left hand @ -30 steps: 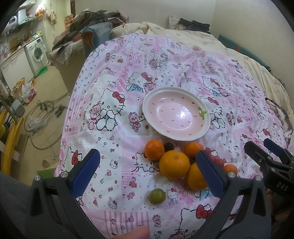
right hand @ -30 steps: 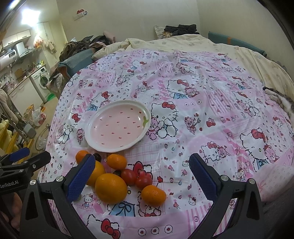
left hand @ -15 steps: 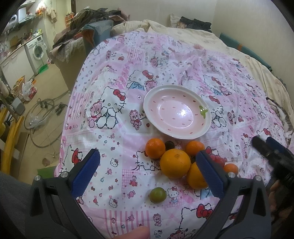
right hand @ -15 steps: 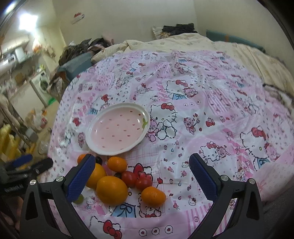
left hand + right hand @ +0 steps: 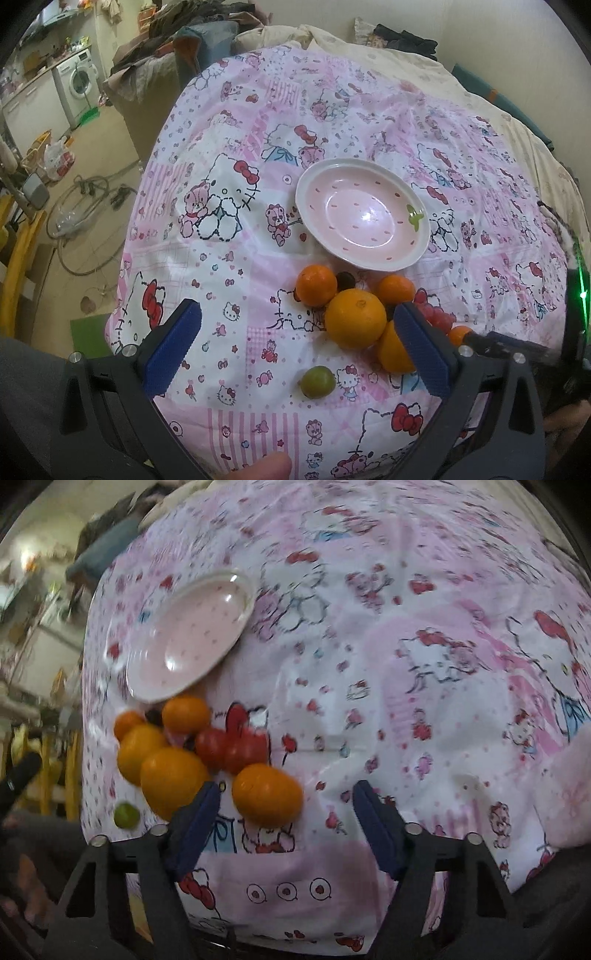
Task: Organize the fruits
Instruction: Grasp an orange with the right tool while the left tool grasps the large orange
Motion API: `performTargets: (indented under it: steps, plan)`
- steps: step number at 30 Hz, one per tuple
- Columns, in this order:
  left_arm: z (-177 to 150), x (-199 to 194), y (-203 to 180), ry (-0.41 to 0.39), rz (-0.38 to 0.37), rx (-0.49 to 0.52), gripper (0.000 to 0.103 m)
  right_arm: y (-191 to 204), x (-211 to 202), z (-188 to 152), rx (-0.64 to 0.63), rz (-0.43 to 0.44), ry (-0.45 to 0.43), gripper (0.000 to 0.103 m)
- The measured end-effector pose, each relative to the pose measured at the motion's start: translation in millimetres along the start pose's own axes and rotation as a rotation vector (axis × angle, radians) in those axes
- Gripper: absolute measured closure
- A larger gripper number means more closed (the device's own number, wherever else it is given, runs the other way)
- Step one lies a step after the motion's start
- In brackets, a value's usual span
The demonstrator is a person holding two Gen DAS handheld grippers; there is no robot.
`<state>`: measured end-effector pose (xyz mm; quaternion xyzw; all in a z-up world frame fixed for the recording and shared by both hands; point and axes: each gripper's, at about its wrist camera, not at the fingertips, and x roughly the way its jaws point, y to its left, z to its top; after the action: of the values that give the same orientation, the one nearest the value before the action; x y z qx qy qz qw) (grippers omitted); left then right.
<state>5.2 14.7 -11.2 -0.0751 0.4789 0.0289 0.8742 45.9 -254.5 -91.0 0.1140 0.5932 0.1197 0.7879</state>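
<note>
pink cartoon bedspread, plate empty. our right gripper jaws closing, nothing between yet; centre them on nearest small orange first. left gripper jaws apart, idle.

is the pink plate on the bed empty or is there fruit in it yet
Empty. The pink plate shows only its bare spotted inside; the oranges lie on the sheet beside it.

Pink cartoon-print bedspread, empty pink plate, clustered oranges, tomatoes
</note>
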Motion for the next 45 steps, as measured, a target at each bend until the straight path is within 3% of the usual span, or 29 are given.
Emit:
performTargets:
  steps: [5,8,11,15,19,24,27,29,31,36,40,45]
  plan:
    - [2.2,3.3,5.9,0.02,0.01,-0.018,0.0,9.5,11.4,-1.8,-0.03,0.021,0.037,0.048]
    - [1.7,8.7,12.2,0.045,0.021,-0.036,0.0,13.0,13.6,-1.8,-0.067,-0.023,0.045,0.058]
    - [1.0,14.5,19.6,0.073,0.027,-0.066,0.0,11.1,8.3,-0.6,-0.065,-0.011,0.031,0.059]
    - [0.4,20.5,24.2,0.104,0.03,-0.078,0.0,8.1,-11.9,1.7,-0.04,0.014,-0.053,0.059]
    - [5.0,38.3,23.4,0.221,-0.001,-0.122,0.002,9.9,-33.2,4.2,-0.029,0.03,-0.152,0.059]
    - [14.5,56.9,-0.4,0.315,-0.042,-0.201,0.004,11.1,-40.3,10.0,-0.002,0.061,-0.185,0.059]
    - [15.3,76.2,-17.1,0.38,-0.059,-0.264,0.011,4.9,-42.1,11.1,0.016,0.072,-0.189,0.059]
    - [12.6,87.9,-26.3,0.421,-0.061,-0.271,0.02,3.2,-44.2,9.5,0.028,0.081,-0.188,0.059]
    - [9.3,99.4,-34.5,0.451,-0.047,-0.271,0.022,-1.0,-45.4,9.4,0.044,0.092,-0.185,0.059]
    - [4.5,108.4,-32.4,0.426,0.031,-0.316,0.028,-1.1,-46.6,10.1,0.055,0.113,-0.188,0.059]
    - [0.1,117.7,-34.5,0.478,0.018,-0.314,0.028,1.1,-45.2,12.6,0.06,0.128,-0.18,0.059]
    - [-2.6,122.3,-40.2,0.488,0.046,-0.282,0.028,5.3,-43.1,15.3,0.052,0.132,-0.177,0.059]
